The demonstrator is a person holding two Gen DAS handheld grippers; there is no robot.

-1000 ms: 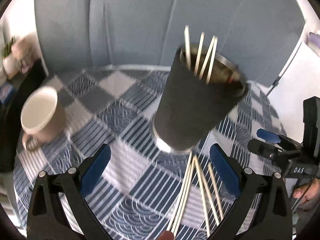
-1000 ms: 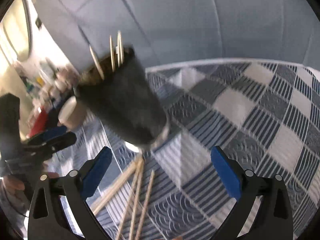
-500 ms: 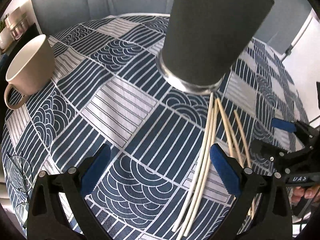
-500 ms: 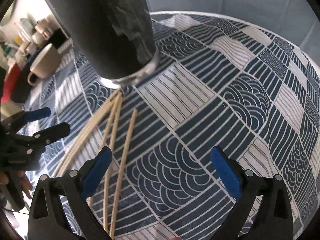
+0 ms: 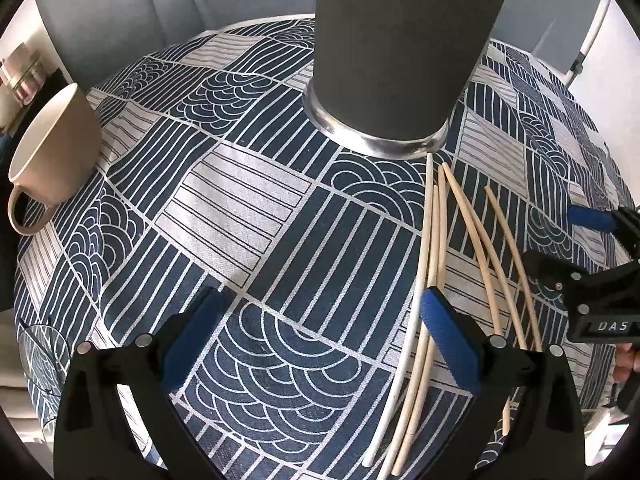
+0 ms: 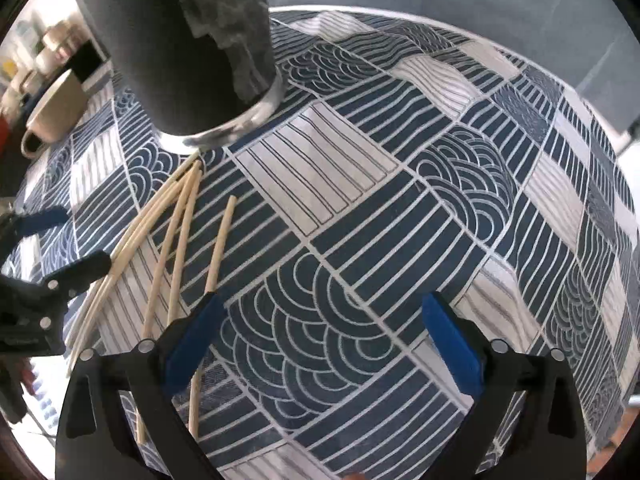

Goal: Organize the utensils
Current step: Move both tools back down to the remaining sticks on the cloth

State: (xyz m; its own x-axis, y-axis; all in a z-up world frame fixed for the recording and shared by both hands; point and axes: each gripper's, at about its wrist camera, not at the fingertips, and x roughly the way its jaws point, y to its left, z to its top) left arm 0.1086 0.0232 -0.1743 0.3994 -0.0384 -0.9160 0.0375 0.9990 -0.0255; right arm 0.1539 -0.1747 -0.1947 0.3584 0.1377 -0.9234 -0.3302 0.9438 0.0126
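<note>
A dark grey tumbler with a metal base ring (image 5: 394, 60) is being shown upright on a blue-and-white patterned tablecloth (image 5: 240, 208); in the right wrist view the same tumbler (image 6: 180, 44) is standing at the upper left. Several pale wooden chopsticks (image 5: 434, 240) are lying loose on the cloth, fanned out from a spot just beside the tumbler's base, their far tips nearly touching the metal ring. In the right wrist view these chopsticks (image 6: 180, 232) are being seen spread toward the lower left.

The left gripper (image 5: 320, 340) is being held low over the cloth, its blue-padded jaws wide apart with nothing between them; its right pad is lying over the nearest chopsticks, though contact cannot be judged. The right gripper (image 6: 320, 340) is likewise being held with jaws wide apart and nothing gripped, its left pad lying over one chopstick's lower part. In the left wrist view the right gripper (image 5: 580, 248) is appearing at the right edge, just beside the outermost chopsticks.

A beige mug (image 5: 52, 148) is sitting on the cloth, well apart from the tumbler, at the left.
</note>
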